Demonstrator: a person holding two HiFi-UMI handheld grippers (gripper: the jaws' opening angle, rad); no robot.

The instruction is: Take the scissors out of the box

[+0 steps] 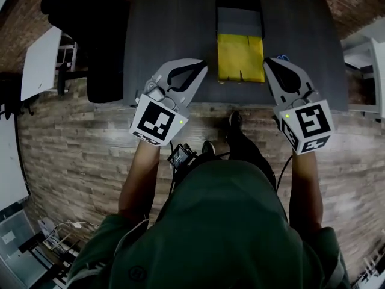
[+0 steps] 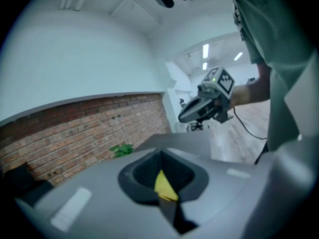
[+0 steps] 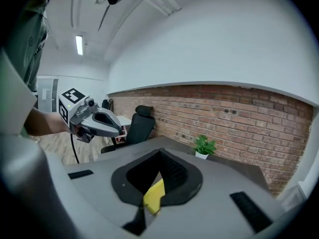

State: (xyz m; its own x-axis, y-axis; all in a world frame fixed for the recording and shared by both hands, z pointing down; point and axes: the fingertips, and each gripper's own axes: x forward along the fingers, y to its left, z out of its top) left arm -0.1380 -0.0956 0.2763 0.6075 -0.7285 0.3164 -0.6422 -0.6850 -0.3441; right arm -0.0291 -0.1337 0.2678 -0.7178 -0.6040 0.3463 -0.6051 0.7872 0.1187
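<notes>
1. Looking down in the head view, the box (image 1: 239,17) lies on the dark table (image 1: 168,29), in front of the person. Its long side runs straight away from the person. The yellow part (image 1: 240,58) is at the near end and the grey and black part is at the far end. The left gripper (image 1: 202,65) and the right gripper (image 1: 268,62) hang over the table's near edge, one on each side of the yellow end. I think they are there so both can reach the box. Both look pinched together and hold nothing. The scissors are not in sight. I think they are inside the box, so I cannot tell which way they point. A small blue thing (image 1: 281,58) peeks out by the right gripper's tip, and I cannot tell what it is.
2. In the left gripper view, the left gripper (image 2: 160,152) has its jaws meeting at the tips, with nothing in them. A bit of the yellow part (image 2: 164,185) shows through the hole between them, so this gripper is aimed at the box. The right gripper (image 2: 207,103) floats off to one side.
3. In the right gripper view, the right gripper (image 3: 160,151) is closed too, and empty. The yellow part (image 3: 154,195) shows through its hole as well. The left gripper (image 3: 92,118) hangs nearby. A black chair (image 3: 139,121) and a little plant (image 3: 204,146) stand by the brick wall (image 3: 239,113).
</notes>
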